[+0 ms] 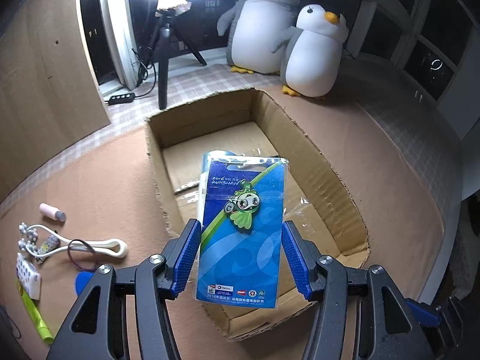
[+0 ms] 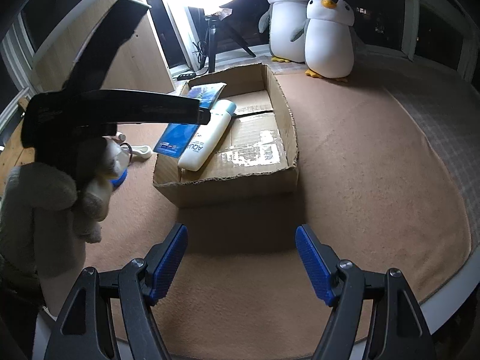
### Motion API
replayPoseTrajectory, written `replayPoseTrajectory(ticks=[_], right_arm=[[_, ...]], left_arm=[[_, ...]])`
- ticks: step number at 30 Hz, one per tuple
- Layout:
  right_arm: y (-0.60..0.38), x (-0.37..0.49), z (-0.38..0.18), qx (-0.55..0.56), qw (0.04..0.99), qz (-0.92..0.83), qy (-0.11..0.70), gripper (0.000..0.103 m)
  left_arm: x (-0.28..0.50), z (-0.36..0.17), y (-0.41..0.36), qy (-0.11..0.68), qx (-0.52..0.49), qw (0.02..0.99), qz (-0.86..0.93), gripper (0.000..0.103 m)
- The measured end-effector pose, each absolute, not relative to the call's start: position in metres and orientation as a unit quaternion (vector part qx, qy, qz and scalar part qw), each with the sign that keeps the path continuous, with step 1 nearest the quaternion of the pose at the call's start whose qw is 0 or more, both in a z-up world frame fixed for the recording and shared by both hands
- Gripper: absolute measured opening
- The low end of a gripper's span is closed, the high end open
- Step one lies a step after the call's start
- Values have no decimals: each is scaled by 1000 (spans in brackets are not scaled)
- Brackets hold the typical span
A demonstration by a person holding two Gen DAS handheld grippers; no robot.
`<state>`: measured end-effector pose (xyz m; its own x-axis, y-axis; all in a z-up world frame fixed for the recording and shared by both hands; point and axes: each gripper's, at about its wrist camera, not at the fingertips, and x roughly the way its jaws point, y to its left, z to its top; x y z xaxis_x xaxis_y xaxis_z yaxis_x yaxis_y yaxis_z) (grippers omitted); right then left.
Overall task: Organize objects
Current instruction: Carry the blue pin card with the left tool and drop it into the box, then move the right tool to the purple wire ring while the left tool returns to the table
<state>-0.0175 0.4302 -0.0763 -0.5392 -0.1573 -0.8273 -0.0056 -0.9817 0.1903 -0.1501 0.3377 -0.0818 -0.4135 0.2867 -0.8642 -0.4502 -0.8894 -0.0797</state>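
Note:
My left gripper [image 1: 241,240] is shut on a blue packaged pin card [image 1: 243,228] with a green mascot, held over the open cardboard box [image 1: 330,177]. In the right wrist view the card [image 2: 183,120] hangs over the box's left side, above a white tube [image 2: 207,138] lying inside the box [image 2: 282,105]. My right gripper [image 2: 241,252] is open and empty, above the carpet in front of the box.
Left of the box lie a pink bottle [image 1: 52,212], a white face roller [image 1: 75,244], a hair tie [image 1: 81,255], a dotted packet [image 1: 28,276] and a yellow-green highlighter [image 1: 34,315]. Two plush penguins [image 1: 288,30] and a ring-light tripod [image 1: 163,57] stand behind it.

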Motion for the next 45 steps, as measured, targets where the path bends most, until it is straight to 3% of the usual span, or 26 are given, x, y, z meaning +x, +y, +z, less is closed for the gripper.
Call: replayPoseTrajectory(ticks=[9,12,13,22,32,45], right_arm=[[432,-17,-76,480,36,-872,-88,71],[429,-18,-78,483,37,-870,-87,71],[426,-19,-78,485,38,-870,-86,71],[403,-26,-76,484,58,-869,-83,71],[361,-44,-74,483,103,-865,-89,71],[274,-95,-75,502,207,-838,-59,71]], left_arm=[[-147,-82,341,81,-493,228,836,60],[-145,-78,337,78,-492,237,834,81],[-144,-76,336,81,-488,235,837,82],[-132,-62,294,73,-476,217,849,82],[-101,-46,175,39,-468,163,868,82],[-27,-61,-26,-17,-483,14,875,82]])
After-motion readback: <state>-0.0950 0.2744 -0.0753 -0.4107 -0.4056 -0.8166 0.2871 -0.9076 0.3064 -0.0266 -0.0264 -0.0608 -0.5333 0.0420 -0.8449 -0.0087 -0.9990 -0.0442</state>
